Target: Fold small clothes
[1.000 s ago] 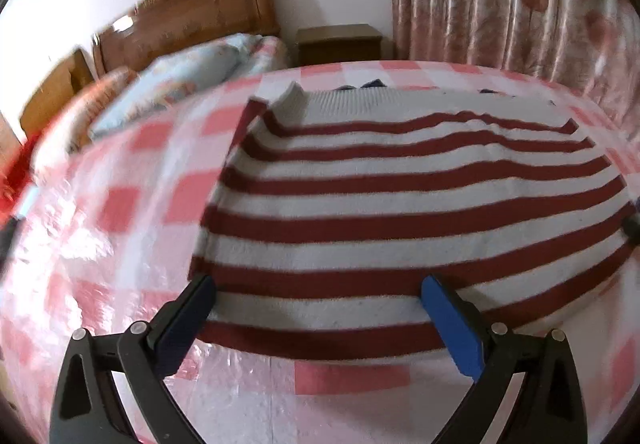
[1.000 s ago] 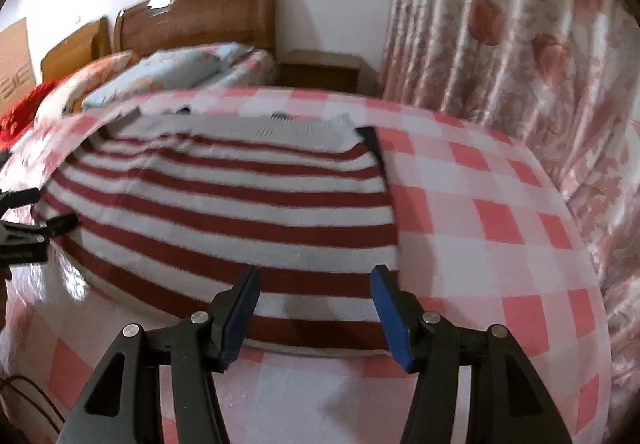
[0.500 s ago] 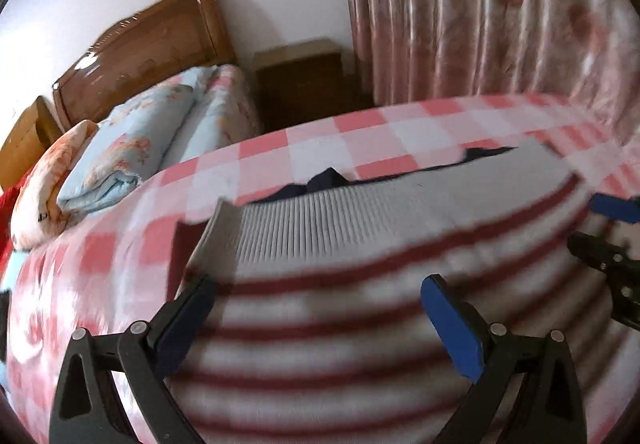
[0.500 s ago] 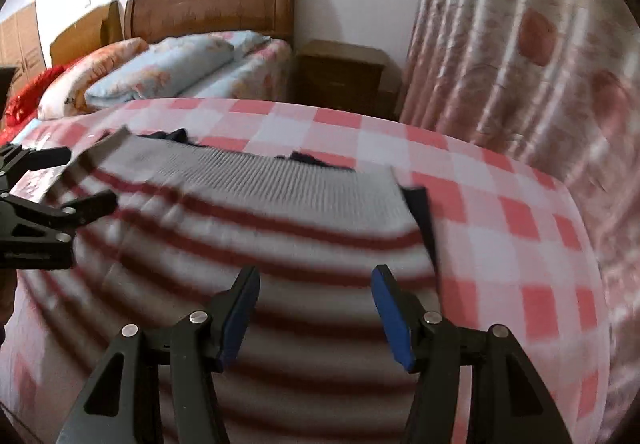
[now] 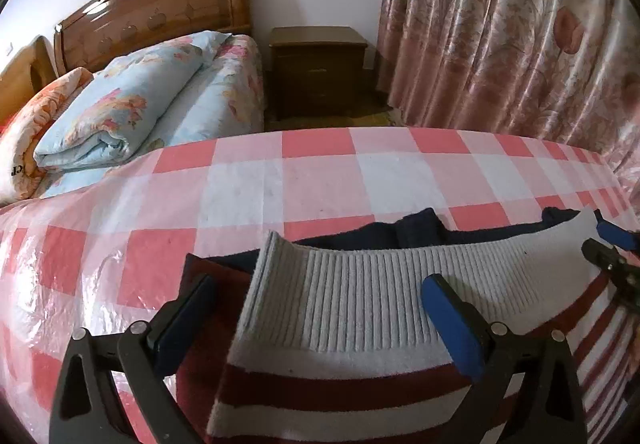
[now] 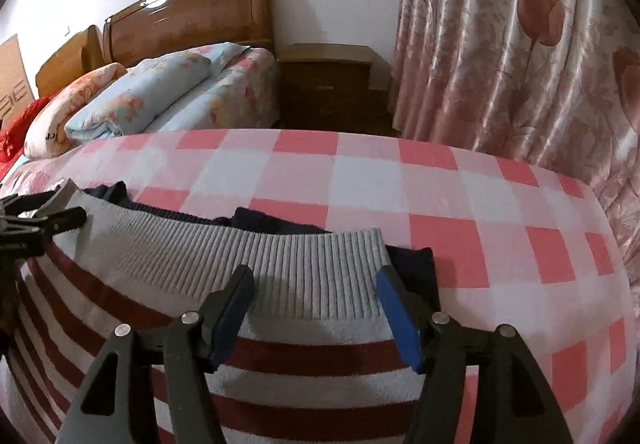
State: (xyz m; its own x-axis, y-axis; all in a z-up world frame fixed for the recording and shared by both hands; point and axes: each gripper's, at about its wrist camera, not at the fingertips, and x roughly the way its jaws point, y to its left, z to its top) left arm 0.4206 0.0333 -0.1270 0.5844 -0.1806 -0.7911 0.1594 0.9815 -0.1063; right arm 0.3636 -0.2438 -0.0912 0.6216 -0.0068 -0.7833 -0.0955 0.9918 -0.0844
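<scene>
A red-and-white striped knit sweater point(image 5: 360, 308) with a grey ribbed hem band lies flat on the pink checked table cover point(image 5: 320, 179); it also shows in the right wrist view point(image 6: 224, 276). Dark navy cloth point(image 5: 416, 232) peeks out past the band. My left gripper point(image 5: 320, 320) is open, straddling the band's left corner. My right gripper point(image 6: 316, 308) is open over the band's right corner. Each gripper's tip shows at the other view's edge.
A bed with a wooden headboard point(image 5: 156, 19) and folded floral quilts point(image 5: 120, 111) stands beyond the table. A brown nightstand point(image 5: 318, 71) sits beside it. Pink flowered curtains point(image 5: 520, 43) hang at the right.
Both grippers have moved forward over the sweater, from its near striped edge to the far grey ribbed band. Both stayed open.
</scene>
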